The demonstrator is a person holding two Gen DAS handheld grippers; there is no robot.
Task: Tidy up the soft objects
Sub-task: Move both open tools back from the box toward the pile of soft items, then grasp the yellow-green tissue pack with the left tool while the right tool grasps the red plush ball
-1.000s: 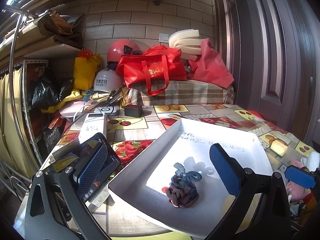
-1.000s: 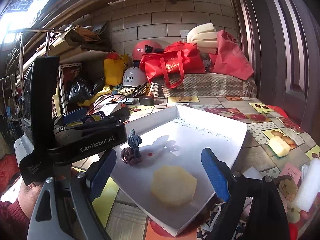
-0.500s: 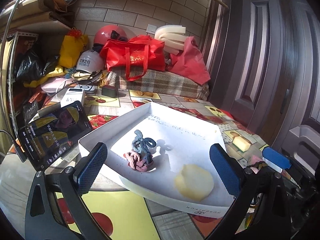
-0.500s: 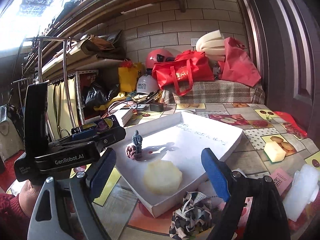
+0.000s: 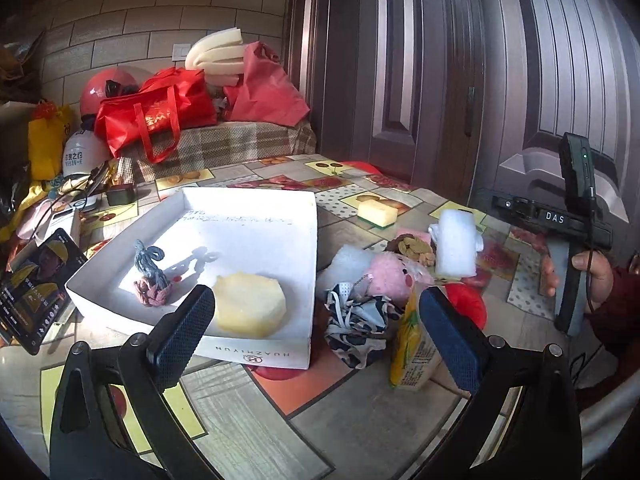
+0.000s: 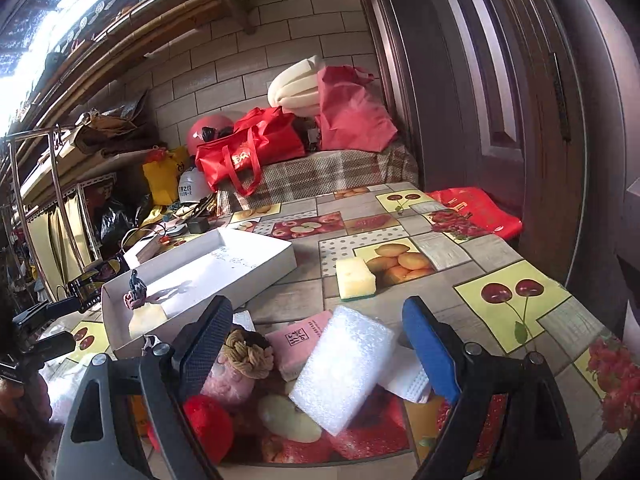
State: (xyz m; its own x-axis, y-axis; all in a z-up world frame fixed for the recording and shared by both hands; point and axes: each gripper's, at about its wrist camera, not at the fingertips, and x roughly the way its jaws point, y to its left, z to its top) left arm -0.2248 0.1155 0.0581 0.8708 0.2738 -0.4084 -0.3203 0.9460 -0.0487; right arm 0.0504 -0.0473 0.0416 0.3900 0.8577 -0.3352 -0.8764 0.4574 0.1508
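Observation:
A white box lid tray (image 5: 276, 352) (image 6: 256, 268) holds a yellow sponge disc (image 5: 250, 310) and a blue and maroon knotted rope toy (image 5: 152, 280) (image 6: 135, 292). To its right lies a pile: patterned cloth (image 5: 356, 328), pink plush (image 5: 390, 274), white foam block (image 5: 456, 244) (image 6: 344, 368), brown knot (image 6: 244, 350), red ball (image 6: 208, 426). My left gripper (image 5: 316, 332) is open and empty, in front of the tray's near right corner. My right gripper (image 6: 320, 352) is open and empty, straddling the white foam block.
A yellow-green sponge (image 5: 378, 212) (image 6: 356, 278) lies further back on the fruit-print table (image 6: 500, 320). A phone (image 5: 36, 288) leans left of the tray. A yellow packet (image 5: 412, 352) stands by the cloth. Red bags (image 5: 156, 116), helmets and foam are stacked at the back. A dark door (image 5: 500, 80) is right.
My left gripper has pulled back and swung right from above the tray, so the pile now shows. My right gripper has moved right and down over the pile, around the white foam block.

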